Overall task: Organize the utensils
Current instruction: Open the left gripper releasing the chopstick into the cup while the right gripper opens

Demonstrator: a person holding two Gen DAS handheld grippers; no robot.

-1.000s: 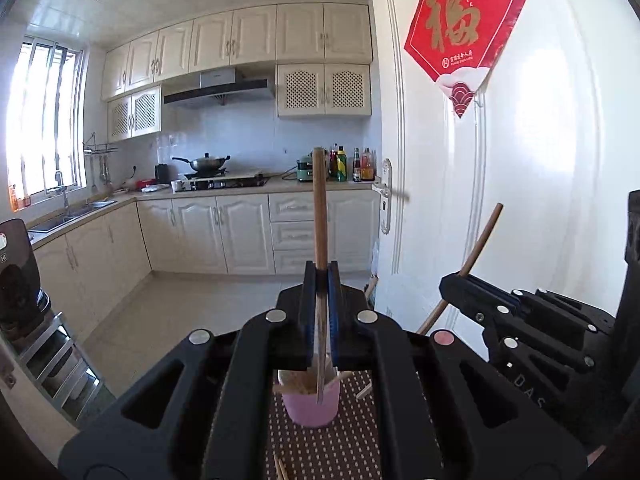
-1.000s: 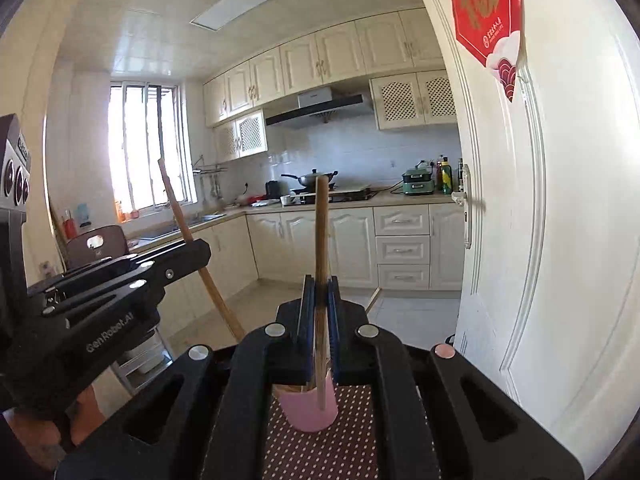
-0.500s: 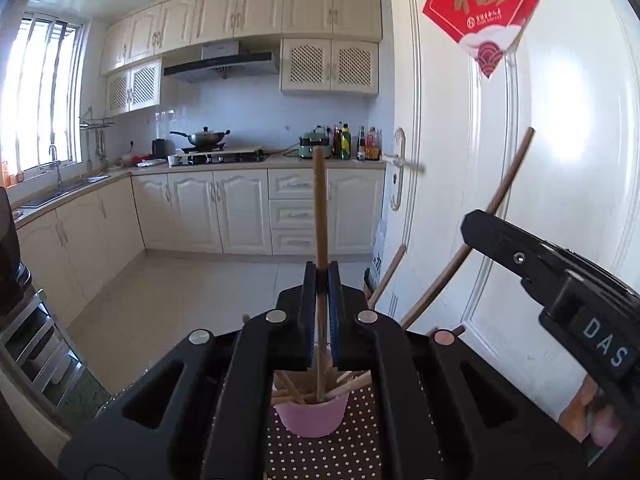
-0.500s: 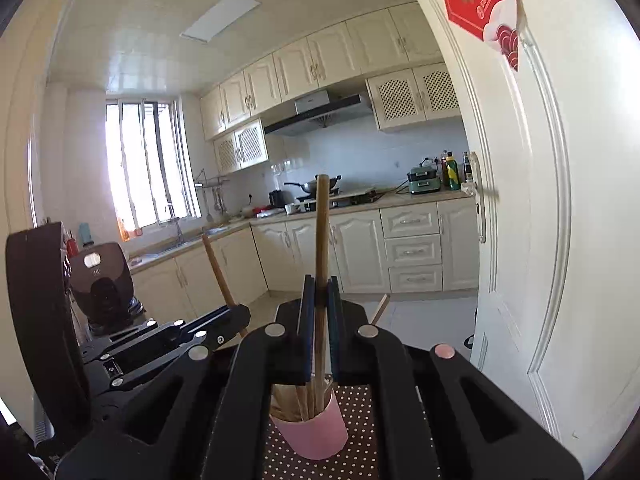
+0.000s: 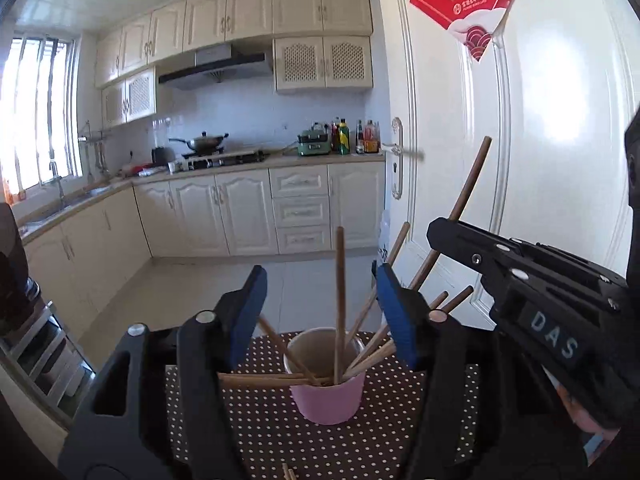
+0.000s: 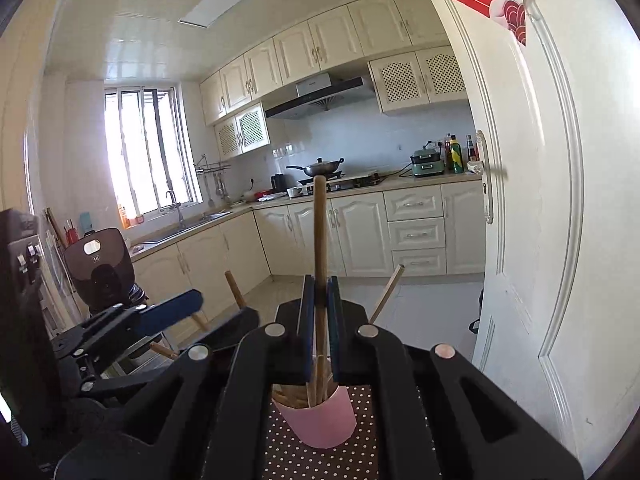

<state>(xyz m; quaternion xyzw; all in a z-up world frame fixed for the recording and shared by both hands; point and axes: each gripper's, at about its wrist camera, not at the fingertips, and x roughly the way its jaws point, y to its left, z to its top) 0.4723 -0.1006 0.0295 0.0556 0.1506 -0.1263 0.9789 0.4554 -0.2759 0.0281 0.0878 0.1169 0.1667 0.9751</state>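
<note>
A pink cup [image 5: 328, 396] stands on a dark polka-dot cloth [image 5: 260, 432] and holds several wooden chopsticks. One chopstick [image 5: 340, 304] stands upright in it, free between my fingers. My left gripper [image 5: 320, 304] is open just above the cup. In the right wrist view my right gripper [image 6: 320, 312] is shut on a wooden chopstick [image 6: 319, 240], whose lower end is inside the pink cup [image 6: 320, 420]. The right gripper also shows in the left wrist view [image 5: 520, 276], at the right of the cup.
A white door [image 5: 520, 160] stands close on the right. Kitchen cabinets and a counter [image 5: 240, 168] lie beyond. A dark appliance [image 6: 100, 268] on a rack sits at the left. Two loose chopstick ends [image 5: 288, 472] lie on the cloth near me.
My left gripper has opened and let go of its chopstick, which now stands in the cup. My right gripper has lowered its chopstick into the cup, still shut on it.
</note>
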